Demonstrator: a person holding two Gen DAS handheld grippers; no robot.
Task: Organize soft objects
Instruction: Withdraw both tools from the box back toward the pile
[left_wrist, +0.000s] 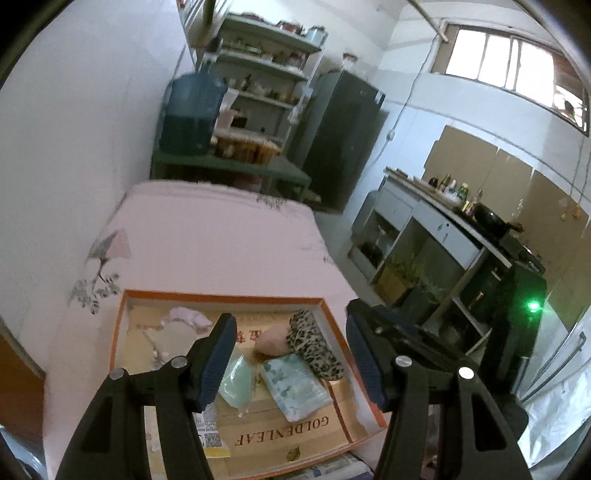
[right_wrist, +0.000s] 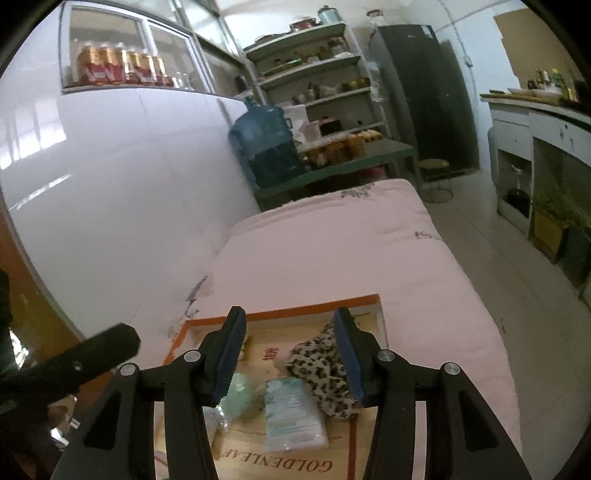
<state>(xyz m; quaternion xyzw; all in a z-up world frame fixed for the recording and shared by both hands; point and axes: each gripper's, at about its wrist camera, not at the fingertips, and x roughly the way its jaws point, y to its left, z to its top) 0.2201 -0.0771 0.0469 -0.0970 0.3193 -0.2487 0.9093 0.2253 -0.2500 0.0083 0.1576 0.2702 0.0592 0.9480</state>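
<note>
An orange-rimmed cardboard box (left_wrist: 125, 317) lies on a pink quilt (left_wrist: 221, 240). In it are a leopard-print cloth (left_wrist: 314, 343), a pinkish soft lump (left_wrist: 271, 341), a patterned pale-blue packet (left_wrist: 295, 384), a mint-green packet (left_wrist: 236, 380) and a white and lilac cloth (left_wrist: 184, 317). My left gripper (left_wrist: 291, 354) is open and empty above the box. My right gripper (right_wrist: 290, 358) is open and empty above the same box (right_wrist: 177, 343), over the leopard cloth (right_wrist: 325, 373), blue packet (right_wrist: 293, 417) and green packet (right_wrist: 238, 395). The left gripper's arm (right_wrist: 74, 362) shows at the right view's left.
A white wall (left_wrist: 74, 129) runs along the quilt's left side. Beyond the quilt's far end stand a green bench (left_wrist: 229, 166) with a blue water jug (left_wrist: 192, 114), shelves (left_wrist: 266, 66) and a dark cabinet (left_wrist: 340, 136). A counter (left_wrist: 443, 221) stands across the floor to the right.
</note>
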